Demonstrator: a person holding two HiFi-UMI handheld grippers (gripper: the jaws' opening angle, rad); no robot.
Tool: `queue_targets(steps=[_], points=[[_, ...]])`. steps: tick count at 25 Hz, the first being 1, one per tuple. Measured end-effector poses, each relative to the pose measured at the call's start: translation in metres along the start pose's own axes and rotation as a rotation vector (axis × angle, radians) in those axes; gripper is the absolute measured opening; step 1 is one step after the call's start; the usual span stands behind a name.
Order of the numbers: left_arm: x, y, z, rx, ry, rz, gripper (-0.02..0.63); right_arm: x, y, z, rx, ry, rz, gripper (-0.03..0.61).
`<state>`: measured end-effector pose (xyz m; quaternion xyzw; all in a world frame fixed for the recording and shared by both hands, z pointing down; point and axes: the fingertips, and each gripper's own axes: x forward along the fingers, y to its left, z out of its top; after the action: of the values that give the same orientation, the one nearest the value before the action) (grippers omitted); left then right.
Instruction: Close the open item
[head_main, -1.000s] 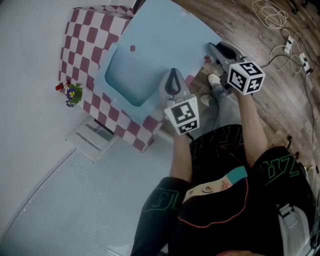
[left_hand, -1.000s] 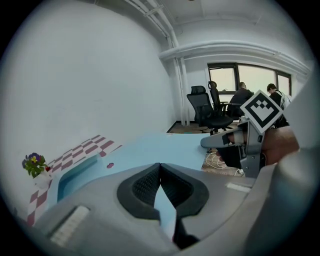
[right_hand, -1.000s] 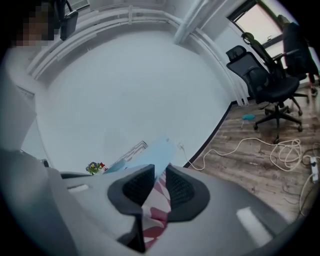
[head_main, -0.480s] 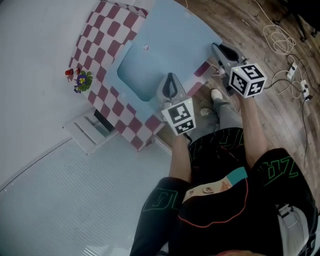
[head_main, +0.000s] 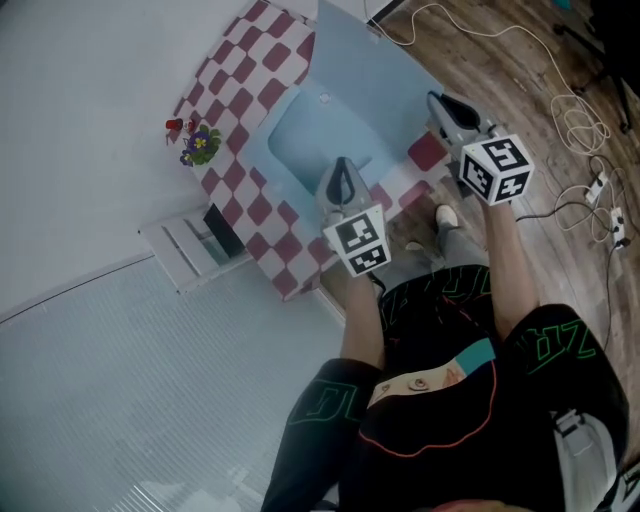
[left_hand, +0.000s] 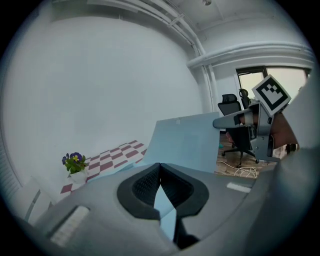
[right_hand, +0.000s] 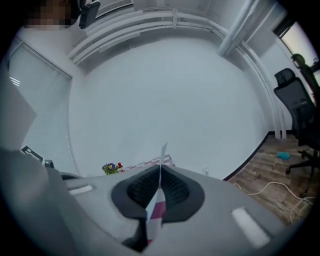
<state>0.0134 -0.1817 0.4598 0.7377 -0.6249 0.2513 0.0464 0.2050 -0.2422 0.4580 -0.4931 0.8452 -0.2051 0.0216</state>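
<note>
A red-and-white checkered play counter (head_main: 250, 75) has a light blue basin (head_main: 322, 142), and a light blue lid (head_main: 375, 85) stands raised behind it. My right gripper (head_main: 447, 112) is at the lid's right edge. In the right gripper view the thin lid edge (right_hand: 163, 149) runs between the jaws, which are shut on it (right_hand: 160, 172). My left gripper (head_main: 341, 178) hovers over the counter's near edge by the basin, shut with nothing in it (left_hand: 160, 167). The left gripper view shows the lid (left_hand: 186, 141) ahead and the right gripper (left_hand: 235, 120) at its side.
A small pot of flowers (head_main: 200, 146) stands on the counter's left end. A white flap (head_main: 188, 250) sticks out low on the counter's front. Cables (head_main: 560, 110) lie on the wooden floor to the right. An office chair (left_hand: 231, 107) stands farther back.
The head view has swung, so the counter now sits higher and more to the right. Both grippers have stayed near the basin and the lid's right edge.
</note>
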Motion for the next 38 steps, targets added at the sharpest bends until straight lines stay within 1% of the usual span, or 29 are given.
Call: queue_targets(steps=[8, 12, 16, 23, 26, 31, 38], points=[[-0.010, 0.053, -0.002, -0.060, -0.023, 0.094, 0.008, 0.025, 0.041, 0.023, -0.082, -0.018, 0.071, 0.006], [-0.011, 0.079, 0.000, -0.091, -0.041, 0.134, 0.008, 0.040, 0.066, 0.036, -0.141, -0.023, 0.119, 0.006], [-0.015, 0.100, 0.001, -0.118, -0.046, 0.171, 0.008, 0.052, 0.095, 0.045, -0.211, -0.018, 0.177, 0.006], [-0.026, 0.134, -0.011, -0.169, -0.041, 0.241, 0.008, 0.070, 0.145, 0.043, -0.329, 0.021, 0.301, 0.006], [-0.033, 0.145, -0.020, -0.199, -0.034, 0.276, 0.008, 0.074, 0.163, 0.038, -0.382, 0.041, 0.356, 0.006], [-0.046, 0.160, -0.035, -0.240, -0.028, 0.325, 0.008, 0.073, 0.197, 0.021, -0.453, 0.087, 0.473, 0.008], [-0.065, 0.167, -0.054, -0.294, -0.017, 0.382, 0.008, 0.065, 0.242, -0.020, -0.544, 0.188, 0.660, 0.012]])
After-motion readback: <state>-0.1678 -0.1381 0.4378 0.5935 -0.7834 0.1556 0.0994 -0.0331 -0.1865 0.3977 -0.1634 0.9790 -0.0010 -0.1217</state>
